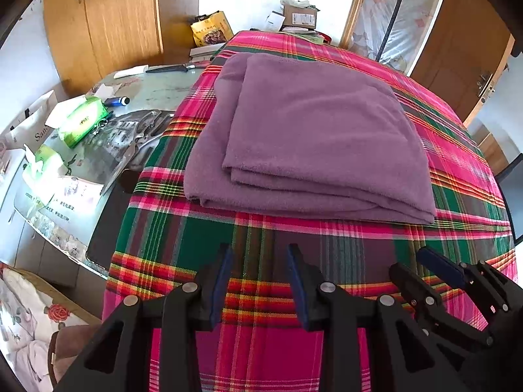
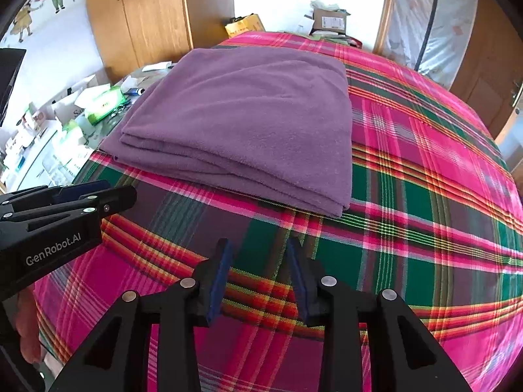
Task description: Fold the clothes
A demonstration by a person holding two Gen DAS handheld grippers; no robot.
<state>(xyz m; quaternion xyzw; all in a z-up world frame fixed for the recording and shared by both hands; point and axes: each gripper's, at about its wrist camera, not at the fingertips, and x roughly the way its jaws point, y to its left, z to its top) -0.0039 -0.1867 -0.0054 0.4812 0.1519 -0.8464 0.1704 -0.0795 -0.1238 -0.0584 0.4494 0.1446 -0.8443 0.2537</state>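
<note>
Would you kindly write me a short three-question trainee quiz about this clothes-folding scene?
1. True or false: the purple garment lies folded in layers on the plaid cloth.
2. What do the left tongs and right tongs hold? A) the garment B) nothing C) the plaid cloth
3. Fill in: in the left wrist view, the green tissue pack lies to the ____ of the garment.

Key
1. True: stacked edges show along its near side.
2. B: both pairs stand open above the plaid cloth, short of the garment.
3. Left, on the cluttered table beside the plaid cloth.
</note>
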